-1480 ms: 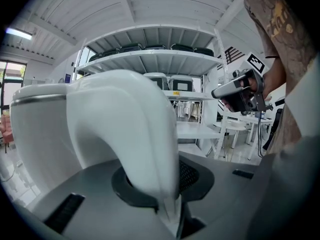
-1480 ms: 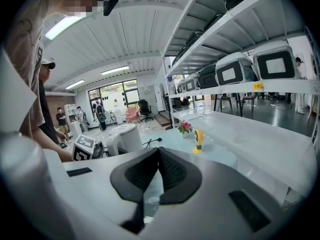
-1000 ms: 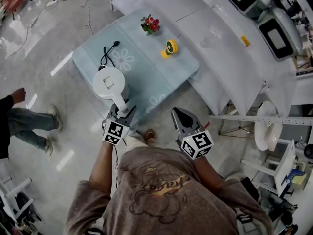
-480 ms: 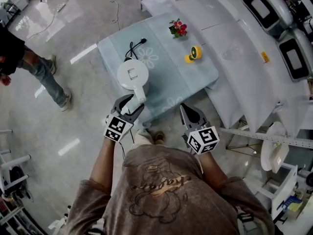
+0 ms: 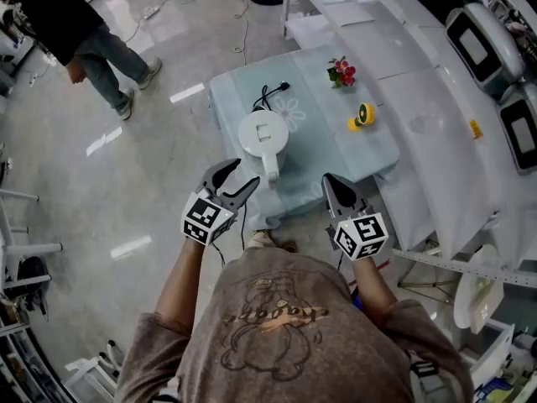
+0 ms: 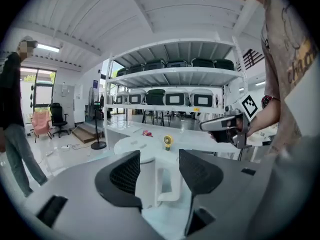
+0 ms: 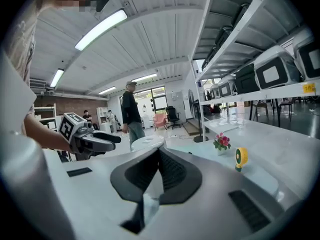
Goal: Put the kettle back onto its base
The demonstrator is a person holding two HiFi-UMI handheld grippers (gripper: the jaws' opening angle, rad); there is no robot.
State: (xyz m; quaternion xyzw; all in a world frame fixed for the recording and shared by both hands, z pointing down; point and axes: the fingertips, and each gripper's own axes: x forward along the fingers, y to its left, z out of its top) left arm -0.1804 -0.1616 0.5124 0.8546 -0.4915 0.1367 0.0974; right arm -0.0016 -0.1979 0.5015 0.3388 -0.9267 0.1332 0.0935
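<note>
Found the white kettle [image 5: 263, 133] upright on the pale blue tablecloth [image 5: 336, 151], handle turned toward the person, black cord [image 5: 268, 96] trailing out from behind it. Could not see the base under the kettle body. Judged the kettle as already seated on it, going by the cord and the level stance.

Saw the left gripper [image 5: 247, 172] just short of the handle and apart from it, jaws just opened wide, nothing between the pads [image 6: 125, 173], the handle merely lined up beyond them. Saw the right gripper [image 5: 330, 180] pressed together on nothing, over the table's near edge in the head view.

Took the step in hand for the let-go after placing. Called for little next beyond taking both grippers clear without nudging the handle.

Noted the kettle fairly near the cloth's near edge; judged a knock toward the person as liable to tip it off. Noted flowers [image 5: 341, 71] and a small yellow fan [image 5: 362, 116] well apart toward the far right, open floor to the left, a bystander [image 5: 71, 23] far off, and a white bench [image 5: 436, 99] hemming in the right.
</note>
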